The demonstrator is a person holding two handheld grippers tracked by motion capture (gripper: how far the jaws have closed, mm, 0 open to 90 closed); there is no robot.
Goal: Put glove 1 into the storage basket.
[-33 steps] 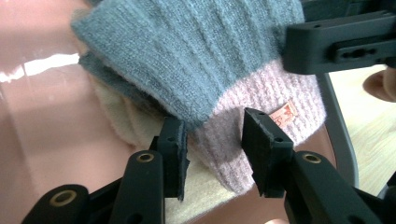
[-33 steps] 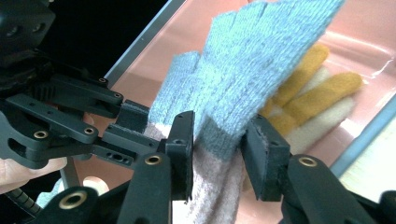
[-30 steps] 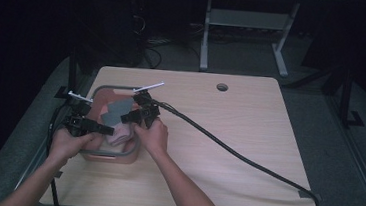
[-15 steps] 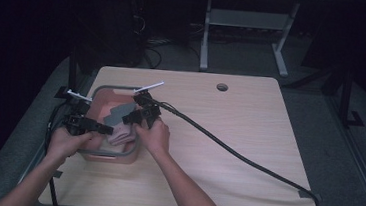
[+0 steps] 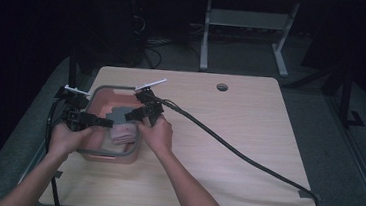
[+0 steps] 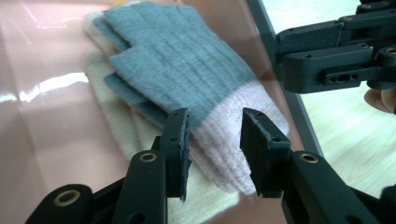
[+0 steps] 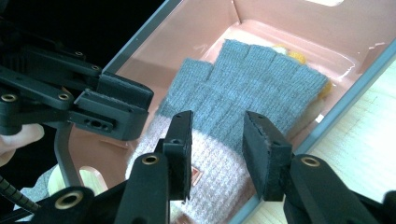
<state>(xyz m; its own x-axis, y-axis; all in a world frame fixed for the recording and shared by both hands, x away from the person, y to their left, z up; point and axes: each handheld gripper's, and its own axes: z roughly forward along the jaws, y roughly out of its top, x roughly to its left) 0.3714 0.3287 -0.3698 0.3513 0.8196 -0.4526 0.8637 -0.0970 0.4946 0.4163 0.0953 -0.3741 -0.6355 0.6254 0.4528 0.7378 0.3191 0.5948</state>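
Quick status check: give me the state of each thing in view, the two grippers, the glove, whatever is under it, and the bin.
Left gripper: open, just closed further, fingers straddle the cuff without pressing.
Right gripper: open, poised over the cuff.
Grey glove: flat in the bin, pink cuff toward both grippers, not gripped.
Cream glove: flat under the grey one.
Pink bin: upright on the table, no lid.
Table: a black cable lies across it.

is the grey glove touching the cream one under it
Touching. The left gripper view shows the grey glove lying flat on the cream glove, no gap between them, inside the pink bin.
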